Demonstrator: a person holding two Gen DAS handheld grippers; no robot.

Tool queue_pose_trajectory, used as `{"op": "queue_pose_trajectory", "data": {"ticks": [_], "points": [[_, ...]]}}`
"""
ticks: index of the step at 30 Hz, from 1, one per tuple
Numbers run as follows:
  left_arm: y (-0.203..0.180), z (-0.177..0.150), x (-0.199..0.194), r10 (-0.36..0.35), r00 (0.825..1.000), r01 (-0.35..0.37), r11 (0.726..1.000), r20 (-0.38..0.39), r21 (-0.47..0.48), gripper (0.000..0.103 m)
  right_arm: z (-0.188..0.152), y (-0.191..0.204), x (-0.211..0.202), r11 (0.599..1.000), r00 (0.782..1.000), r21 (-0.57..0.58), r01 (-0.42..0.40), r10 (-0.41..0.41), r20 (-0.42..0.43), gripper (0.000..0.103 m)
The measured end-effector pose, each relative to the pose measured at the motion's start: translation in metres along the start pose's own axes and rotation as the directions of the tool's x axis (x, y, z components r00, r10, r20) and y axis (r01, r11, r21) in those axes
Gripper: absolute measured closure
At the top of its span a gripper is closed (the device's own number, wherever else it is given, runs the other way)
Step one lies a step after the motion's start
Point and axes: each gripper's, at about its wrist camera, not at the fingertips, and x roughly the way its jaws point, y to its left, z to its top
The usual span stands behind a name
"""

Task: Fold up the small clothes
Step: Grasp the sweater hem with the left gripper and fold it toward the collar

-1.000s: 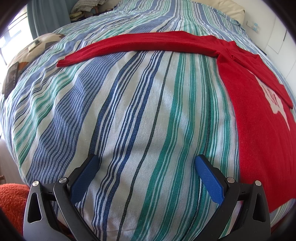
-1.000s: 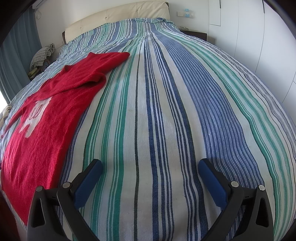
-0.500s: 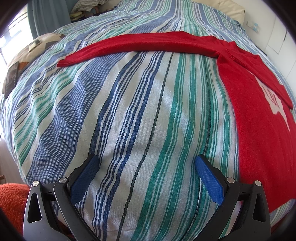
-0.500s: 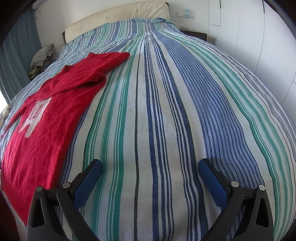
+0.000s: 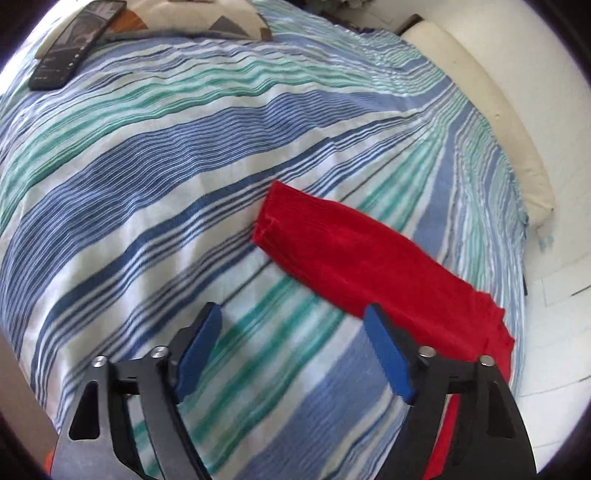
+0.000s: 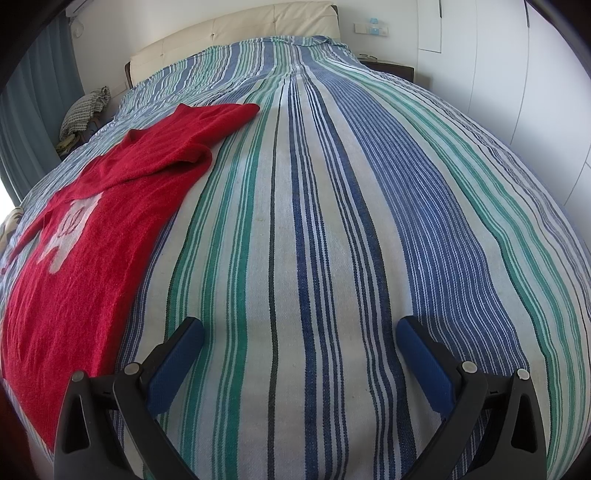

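Observation:
A red sweater (image 6: 92, 229) with a white figure on its front lies flat on the striped bedspread (image 6: 332, 221), at the left in the right wrist view. Its long sleeve (image 5: 354, 254) stretches across the left wrist view, cuff end near the middle. My left gripper (image 5: 291, 321) is open and empty, hovering just short of the sleeve, its right finger (image 5: 388, 354) close to the sleeve's edge. My right gripper (image 6: 299, 332) is open and empty over bare bedspread, to the right of the sweater's body.
A black phone (image 5: 74, 40) and a patterned pillow (image 5: 207, 18) lie at the far upper left in the left wrist view. A cream headboard (image 6: 236, 33) and white cabinets (image 6: 517, 92) stand beyond the bed. Folded checked cloth (image 6: 85, 110) sits at the left bedside.
My left gripper has swung and moved up the bed toward the sleeve's cuff end; its view is now blurred by motion. The right gripper has not moved.

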Motion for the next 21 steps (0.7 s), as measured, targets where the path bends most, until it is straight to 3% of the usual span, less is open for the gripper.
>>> {"op": "queue_pose_trajectory", "data": {"ticks": [2,4,6,9,13,16,19,21], "points": [[0.0,0.011,0.015,-0.002,1.0,0.002,1.0,-0.015,-0.002,0.036,0.0,0.0,0.0,1.0,1.0,-0.001,0.001,-0.001,0.0,0.0],[-0.003,0.018,0.022,-0.001,1.0,0.001,1.0,0.015,-0.004,0.053,0.0,0.0,0.0,1.0,1.0,-0.001,0.001,-0.001,0.0,0.0],[-0.002,0.025,0.027,-0.005,1.0,0.006,1.0,0.027,-0.02,0.099,0.0,0.0,0.0,1.0,1.0,-0.001,0.001,-0.001,0.0,0.0],[-0.009,0.032,0.017,0.002,0.997,-0.001,1.0,0.077,-0.016,0.101,0.0,0.0,0.0,1.0,1.0,0.0,-0.001,0.001,0.0,0.0],[-0.092,0.038,-0.029,-0.058,0.981,0.026,0.985,0.187,0.171,0.101,0.0,0.0,0.0,1.0,1.0,-0.002,0.0,0.0,-0.001,0.0],[-0.2,0.024,-0.066,-0.178,0.959,0.078,0.914,0.221,0.398,0.101,0.001,0.001,0.0,1.0,1.0,-0.007,0.005,-0.005,-0.003,0.0],[-0.308,-0.01,-0.098,-0.309,0.931,0.142,0.797,0.195,0.587,0.101,0.001,0.001,0.001,1.0,1.0,-0.01,0.009,-0.009,-0.006,0.0],[-0.374,-0.043,-0.105,-0.387,0.912,0.201,0.71,0.136,0.675,0.101,0.002,0.001,0.001,1.0,1.0,-0.01,0.01,-0.01,-0.007,0.0]]}}
